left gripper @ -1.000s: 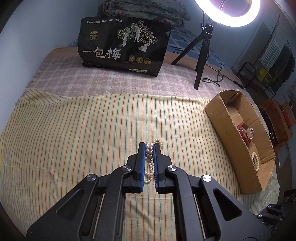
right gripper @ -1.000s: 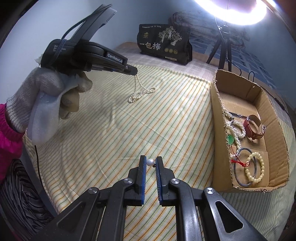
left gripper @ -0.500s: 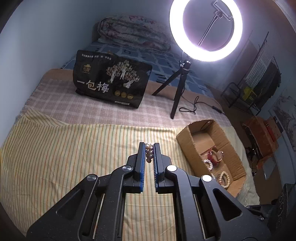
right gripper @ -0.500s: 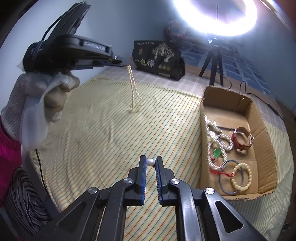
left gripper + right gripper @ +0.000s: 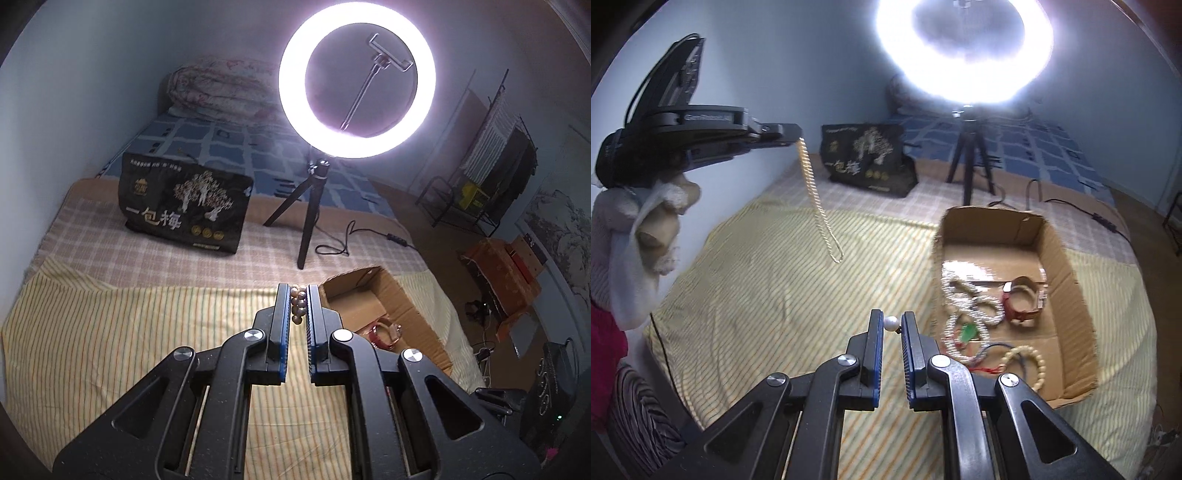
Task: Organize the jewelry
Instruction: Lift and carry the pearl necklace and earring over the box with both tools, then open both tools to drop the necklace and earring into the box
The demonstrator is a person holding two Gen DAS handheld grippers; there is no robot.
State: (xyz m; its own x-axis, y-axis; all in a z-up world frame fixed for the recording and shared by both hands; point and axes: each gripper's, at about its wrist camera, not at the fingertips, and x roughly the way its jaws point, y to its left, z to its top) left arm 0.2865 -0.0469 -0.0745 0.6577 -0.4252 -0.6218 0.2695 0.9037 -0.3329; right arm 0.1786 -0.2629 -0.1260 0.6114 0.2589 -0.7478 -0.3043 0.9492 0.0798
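My left gripper [image 5: 297, 299] is shut on a pearl necklace [image 5: 298, 304]. In the right wrist view the left gripper [image 5: 792, 133] is high above the striped cloth and the necklace [image 5: 817, 199] hangs free below it, left of the cardboard box [image 5: 1067, 266]. The box holds several pearl strands [image 5: 964, 306], a red watch [image 5: 1023, 302], a beaded bracelet [image 5: 1030, 365] and a green pendant [image 5: 967, 332]. My right gripper [image 5: 891, 325] is shut on a single white pearl [image 5: 891, 323] just left of the box's near corner.
A striped yellow cloth [image 5: 775, 280] covers the bed. A black printed bag [image 5: 868, 158] and a lit ring light on a tripod [image 5: 967, 162] stand behind, with its cable [image 5: 1071, 206] trailing right. A folded quilt [image 5: 218, 88] lies far back.
My left gripper has risen and tilted up, lifting the necklace clear of the cloth. My right gripper has moved closer to the box, still holding the pearl.
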